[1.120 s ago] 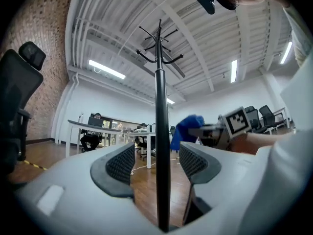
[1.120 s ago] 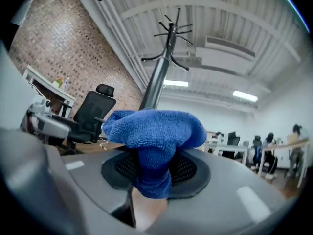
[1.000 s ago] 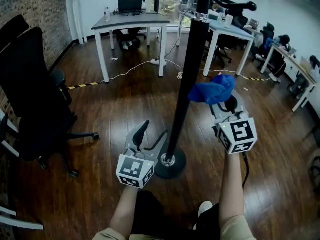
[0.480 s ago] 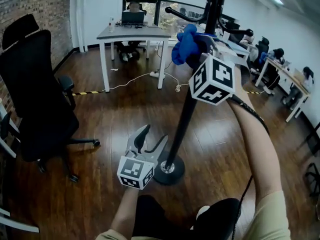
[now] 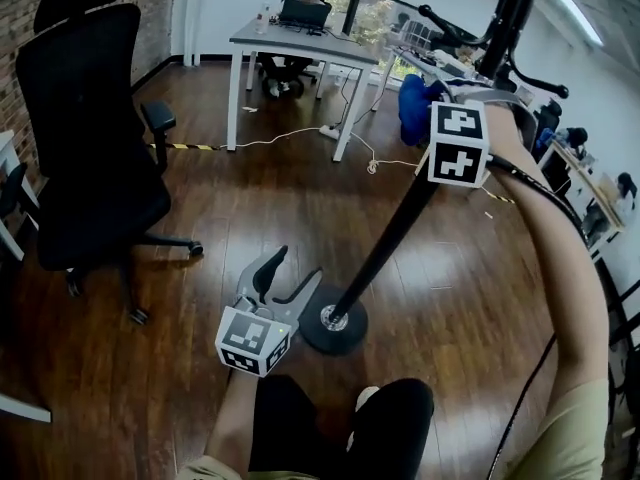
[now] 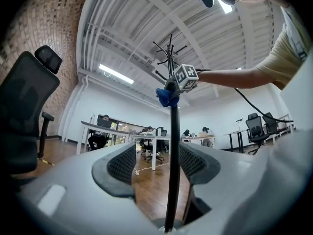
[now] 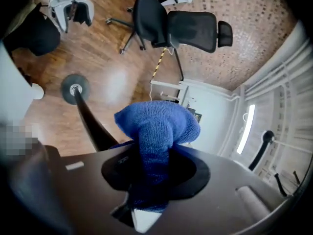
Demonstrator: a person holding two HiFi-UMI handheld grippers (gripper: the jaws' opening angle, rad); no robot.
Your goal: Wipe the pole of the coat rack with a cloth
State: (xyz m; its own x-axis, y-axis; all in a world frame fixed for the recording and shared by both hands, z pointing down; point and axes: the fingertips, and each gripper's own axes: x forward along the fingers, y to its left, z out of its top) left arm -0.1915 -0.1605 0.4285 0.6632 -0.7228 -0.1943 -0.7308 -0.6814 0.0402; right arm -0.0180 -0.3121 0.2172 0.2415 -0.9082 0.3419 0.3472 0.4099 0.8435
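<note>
The black coat rack pole (image 5: pixel 400 223) rises from its round base (image 5: pixel 333 328) on the wood floor and leans up to the right in the head view. High on it, my right gripper (image 5: pixel 425 98) is shut on a blue cloth (image 5: pixel 412 103). The cloth (image 7: pixel 156 126) bulges out between the jaws, close beside the pole (image 7: pixel 90 124); contact cannot be told. My left gripper (image 5: pixel 292 268) hangs low next to the base, open and empty. The pole (image 6: pixel 171 180) stands beyond the gap between its jaws, with the cloth (image 6: pixel 167 97) far up it.
A black office chair (image 5: pixel 90 138) stands at the left. A white desk (image 5: pixel 300 48) with a seated person behind it is at the back, and a cable (image 5: pixel 290 136) runs over the floor. More desks and chairs fill the right side. The person's legs (image 5: pixel 340 428) are near the base.
The right gripper has risen with the blue cloth from beside the lower pole to high up near the hooks. The left gripper has stayed by the base.
</note>
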